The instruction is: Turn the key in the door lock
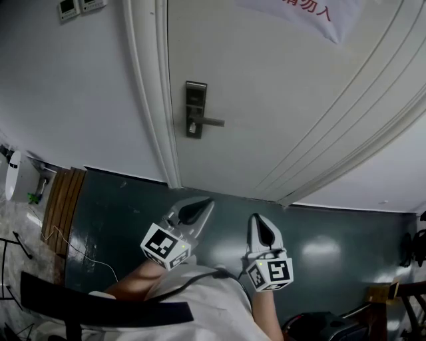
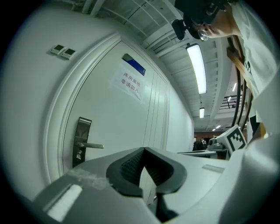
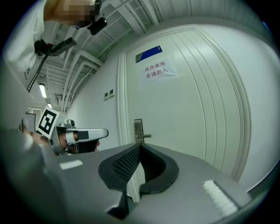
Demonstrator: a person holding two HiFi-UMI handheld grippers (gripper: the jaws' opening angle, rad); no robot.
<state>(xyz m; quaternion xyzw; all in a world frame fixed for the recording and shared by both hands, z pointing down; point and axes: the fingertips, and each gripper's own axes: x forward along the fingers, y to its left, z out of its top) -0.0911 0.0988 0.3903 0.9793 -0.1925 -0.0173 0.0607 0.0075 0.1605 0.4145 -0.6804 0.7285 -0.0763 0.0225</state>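
A white door [image 1: 279, 100] carries a dark metal lock plate [image 1: 195, 108] with a lever handle [image 1: 212, 122]. A small key [image 1: 192, 127] sits in the plate just below the lever. Both grippers hang well short of the door, level, over the dark floor. My left gripper [image 1: 208, 201] is shut with nothing in it, and my right gripper [image 1: 255, 217] beside it is also shut and empty. In the left gripper view the lock plate [image 2: 81, 140] lies left of the closed jaws [image 2: 143, 149]. The right gripper view has the lock plate [image 3: 138, 128] just above the closed jaws [image 3: 140, 145].
A paper sign [image 1: 303, 12] hangs on the door, and wall switches [image 1: 80, 6] sit left of the white door frame [image 1: 156, 100]. A wooden panel [image 1: 63, 200] and a loose cable [image 1: 80, 250] lie on the dark floor [image 1: 333, 246] at left. Some dark gear stands at lower right.
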